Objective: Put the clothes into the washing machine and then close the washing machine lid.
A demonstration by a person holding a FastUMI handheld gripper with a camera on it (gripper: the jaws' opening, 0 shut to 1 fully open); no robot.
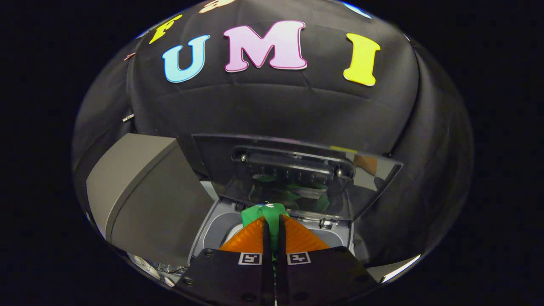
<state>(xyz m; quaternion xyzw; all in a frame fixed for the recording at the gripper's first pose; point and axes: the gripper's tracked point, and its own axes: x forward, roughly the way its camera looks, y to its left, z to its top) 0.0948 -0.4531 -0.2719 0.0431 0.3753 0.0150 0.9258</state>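
One green garment (264, 213) is sitting pinched between the two fingers (274, 231), which are nearly closed w/ both pressing on the cloth; a bunch of it is sticking out just ahead of the tips, and a thin strip is running back down the gap between them. The gripper is hovering over the washing machine (212, 227), roughly above the drum opening (231, 231), w/ the cloth not yet dropped.

Doing the step well, as I judge it: keep the fingers clamped until the bunch is hanging well inside the opening, not over the rim, then lower so the cloth is going down into the drum before letting go. Opening too early risks fabric draping across the rim & blocking the lid later. After release, lift straight up so nothing is snagging on the tips.

Count: 1 garment, 1 washing machine, 1 lid (297, 174) – transparent, standing raised beyond the fingers, showing green reflections. 1 grey box-like unit (144, 191) is sitting beside the machine. Whether more clothes are already lying in the drum, can't tell; fingers are hiding most of it.
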